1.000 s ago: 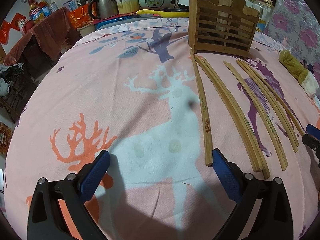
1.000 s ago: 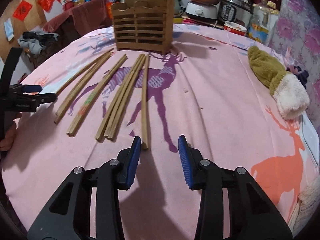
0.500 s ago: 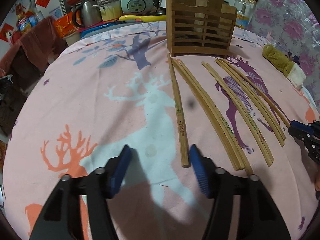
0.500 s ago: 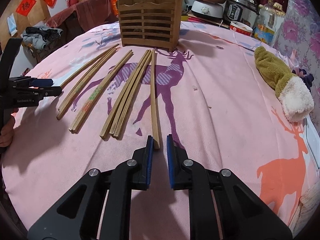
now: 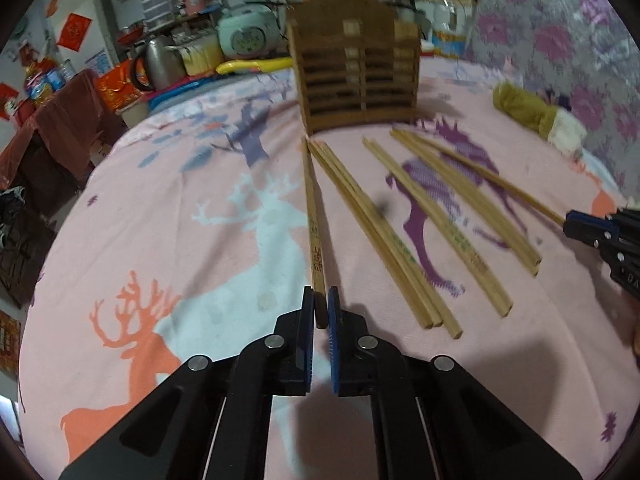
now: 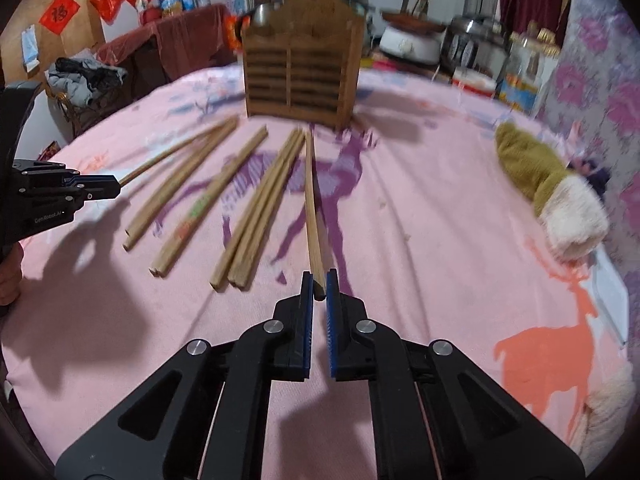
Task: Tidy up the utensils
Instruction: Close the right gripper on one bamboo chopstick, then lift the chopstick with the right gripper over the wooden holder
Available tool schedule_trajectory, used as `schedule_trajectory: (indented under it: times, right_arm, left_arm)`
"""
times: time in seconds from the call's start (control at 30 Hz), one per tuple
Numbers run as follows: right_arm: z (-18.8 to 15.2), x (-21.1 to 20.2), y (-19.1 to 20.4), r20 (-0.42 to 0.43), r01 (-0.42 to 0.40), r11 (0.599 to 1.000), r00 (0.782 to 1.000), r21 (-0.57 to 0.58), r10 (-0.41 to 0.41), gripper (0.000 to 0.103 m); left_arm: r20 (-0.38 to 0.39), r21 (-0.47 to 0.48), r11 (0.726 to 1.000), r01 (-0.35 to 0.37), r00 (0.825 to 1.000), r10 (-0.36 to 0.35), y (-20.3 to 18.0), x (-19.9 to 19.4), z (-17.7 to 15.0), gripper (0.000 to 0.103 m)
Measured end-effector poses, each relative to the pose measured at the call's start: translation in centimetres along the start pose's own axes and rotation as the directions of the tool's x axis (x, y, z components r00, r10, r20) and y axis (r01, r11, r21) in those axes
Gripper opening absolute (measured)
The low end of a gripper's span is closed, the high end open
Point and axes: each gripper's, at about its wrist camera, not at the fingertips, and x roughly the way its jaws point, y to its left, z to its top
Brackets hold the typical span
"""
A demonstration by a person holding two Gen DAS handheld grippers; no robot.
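Currently both grippers are pinched nearly closed, each on the near end of one chopstick: the left gripper (image 5: 319, 307) holds the leftmost chopstick (image 5: 313, 216), the right gripper (image 6: 319, 287) the rightmost chopstick (image 6: 311, 208). Both sticks point away toward the wooden holder (image 6: 301, 78) standing at the far side of the tabletop (image 6: 420, 216). The remaining chopsticks (image 6: 248, 216) lie fanned between the two held ones. Judgement: the sticks are light, stiff and smooth; held at the very end, each could pivot or slip in the pads. A hold slightly further up the shaft would steady insertion into the holder.
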Motion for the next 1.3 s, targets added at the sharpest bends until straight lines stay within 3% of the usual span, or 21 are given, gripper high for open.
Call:
schedule_trajectory:
  times: [0.27, 0.6, 0.67, 0.7, 0.73, 0.8, 0.93, 1.07, 1.17, 1.3]
  right_arm:
    - [3.3, -5.0, -1.0, 0.183, -0.021, 0.998, 0.983, 0.06, 0.009, 0.007]
    - [9.3, -6.7, -1.7, 0.252, -0.051, 0.995, 0.967, 0.087, 0.027, 0.007]
    - [9.9, -6.3, -1.8, 0.229, -0.088, 0.994, 0.971, 0.072, 0.069, 0.012]
    - [9.9, -6.0, -2.0, 0.21, -0.101, 0.992, 0.974, 0.078, 0.082, 0.019]
    - [9.6, -5.7, -2.1, 0.194, -0.107, 0.991, 0.977, 0.086, 0.088, 0.034]
    - [7.9, -4.6, -2.2, 0.144, -0.121, 0.989, 0.984, 0.084, 0.108, 0.044]
    - [3.3, -2.5, -1.5, 0.029, -0.075, 0.997, 0.997, 0.018, 0.075, 0.044]
    - [-0.9, -0.2, -0.3, -0.076, -0.057, 0.997, 0.996, -0.041, 0.054, 0.043]
    - [-1.2, 1.4, -0.2, -0.118, -0.029, 0.998, 0.993, -0.047, 0.023, 0.04]
    - [-1.1, 1.7, -0.9, -0.126, -0.049, 0.999, 0.991, -0.008, 0.047, 0.04]
  left_arm:
    - [0.104, -0.025, 1.0, -0.015, 0.994, 0.017, -0.2, -4.9, 3.9, 0.006]
    - [0.186, -0.016, 1.0, 0.003, 0.983, 0.0, -1.7, -9.0, 11.2, 0.006]
    - [0.188, -0.018, 1.0, 0.01, 0.982, -0.006, -1.8, -9.1, 12.3, 0.006]
    - [0.186, -0.019, 1.0, 0.015, 0.982, -0.011, -1.9, -9.0, 12.6, 0.006]
    - [0.185, -0.019, 1.0, 0.018, 0.983, -0.014, -1.9, -9.0, 12.6, 0.006]
    - [0.183, -0.015, 1.0, 0.018, 0.983, -0.015, -2.1, -8.7, 12.6, 0.006]
    - [0.187, -0.006, 1.0, 0.016, 0.982, -0.015, -2.3, -8.4, 12.1, 0.006]
    - [0.19, -0.009, 1.0, 0.012, 0.982, -0.01, -2.4, -8.4, 12.0, 0.006]
    - [0.194, -0.013, 1.0, 0.005, 0.981, -0.002, -2.2, -8.3, 12.0, 0.006]
    - [0.197, -0.015, 1.0, 0.007, 0.98, -0.004, -2.1, -8.3, 12.0, 0.006]
